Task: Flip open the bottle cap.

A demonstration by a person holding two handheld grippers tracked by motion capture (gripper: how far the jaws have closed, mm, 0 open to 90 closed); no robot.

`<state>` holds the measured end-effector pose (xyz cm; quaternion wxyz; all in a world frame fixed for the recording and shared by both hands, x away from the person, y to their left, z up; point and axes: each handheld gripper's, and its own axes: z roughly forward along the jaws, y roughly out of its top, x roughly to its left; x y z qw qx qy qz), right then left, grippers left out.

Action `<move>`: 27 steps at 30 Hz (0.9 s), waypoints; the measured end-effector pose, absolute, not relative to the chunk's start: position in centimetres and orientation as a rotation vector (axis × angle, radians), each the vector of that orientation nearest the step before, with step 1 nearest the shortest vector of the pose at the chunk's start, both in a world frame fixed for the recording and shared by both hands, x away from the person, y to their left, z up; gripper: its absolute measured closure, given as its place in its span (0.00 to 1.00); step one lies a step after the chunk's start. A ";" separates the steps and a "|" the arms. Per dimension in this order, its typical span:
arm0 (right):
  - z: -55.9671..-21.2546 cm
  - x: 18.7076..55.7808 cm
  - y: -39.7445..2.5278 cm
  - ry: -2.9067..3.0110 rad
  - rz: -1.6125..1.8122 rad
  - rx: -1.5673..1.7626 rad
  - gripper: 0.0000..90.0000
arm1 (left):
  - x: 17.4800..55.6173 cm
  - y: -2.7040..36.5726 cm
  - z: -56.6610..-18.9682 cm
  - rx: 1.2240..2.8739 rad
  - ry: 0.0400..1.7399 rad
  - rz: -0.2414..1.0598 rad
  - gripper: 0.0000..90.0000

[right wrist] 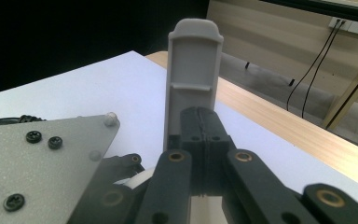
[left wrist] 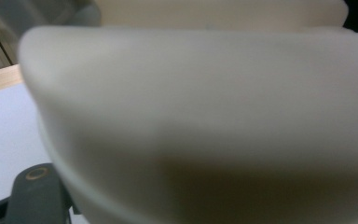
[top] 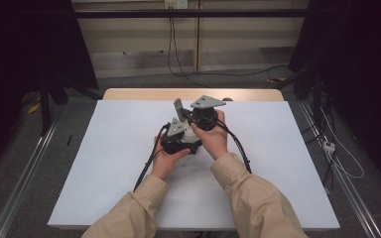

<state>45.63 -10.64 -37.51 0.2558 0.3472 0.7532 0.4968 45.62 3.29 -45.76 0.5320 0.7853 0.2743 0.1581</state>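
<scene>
A flat grey plastic piece (right wrist: 193, 60) with a rounded top stands upright, and my right gripper (right wrist: 201, 123) is shut on its lower end. From above, the same grey piece (top: 178, 106) rises at the table's middle beside the right gripper (top: 183, 116). My left gripper (top: 184, 135) sits just below and left of it, almost touching. A smooth white object (left wrist: 205, 126) lies blurred, very close to the left gripper's camera, with one dark jaw against its lower left side. The white object's shape is unclear.
Both hands meet over the middle of a white sheet (top: 104, 163) covering a wooden table (top: 139, 94). Black cables (top: 146, 166) trail back toward the person. Dark curtains, floor rails and wall cables surround the table.
</scene>
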 end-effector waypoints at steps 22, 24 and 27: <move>-37.6 46.1 -10.4 2.051 1.356 0.947 1.00 | 45.6 3.2 -45.8 1.873 0.661 0.386 0.21; -37.7 46.1 -10.4 2.049 1.360 0.946 1.00 | 45.6 3.2 -45.8 1.873 0.660 0.385 0.21; -37.7 46.2 -10.4 2.052 1.363 0.947 1.00 | 45.6 3.2 -45.8 1.872 0.659 0.385 0.21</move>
